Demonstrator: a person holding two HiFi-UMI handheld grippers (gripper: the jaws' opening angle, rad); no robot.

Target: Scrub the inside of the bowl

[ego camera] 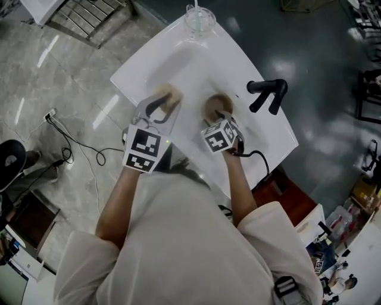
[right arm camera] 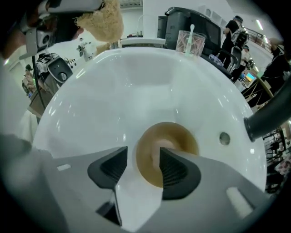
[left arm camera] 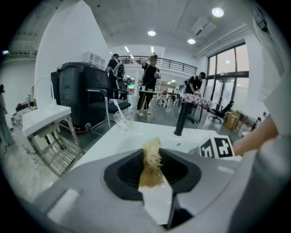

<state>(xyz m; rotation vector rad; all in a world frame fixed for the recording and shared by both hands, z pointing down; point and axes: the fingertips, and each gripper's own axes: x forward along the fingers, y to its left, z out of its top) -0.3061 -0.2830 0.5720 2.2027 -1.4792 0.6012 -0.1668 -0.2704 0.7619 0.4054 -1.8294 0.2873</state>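
A small brown bowl [ego camera: 215, 105] [right arm camera: 182, 139] lies at the bottom of the white sink basin [ego camera: 178, 65] [right arm camera: 91, 104]. My right gripper [ego camera: 221, 117] [right arm camera: 143, 166] points steeply down over it and is open. One pad hangs over the bowl's inside and the other outside its near rim; neither pad presses on it. My left gripper [ego camera: 163, 108] [left arm camera: 152, 169] is shut on a tan fibrous scrubber [ego camera: 168, 95] [left arm camera: 151, 161], held above the basin's left side. The same scrubber [right arm camera: 102, 20] shows at the top left of the right gripper view.
A black faucet [ego camera: 268, 93] [left arm camera: 182, 119] [right arm camera: 268, 120] stands at the basin's right edge, near an overflow hole [right arm camera: 223, 138]. A clear cup with a straw [ego camera: 199, 18] [left arm camera: 123, 120] [right arm camera: 189, 43] sits on the far rim. Cables trail over the floor at the left. People stand far off.
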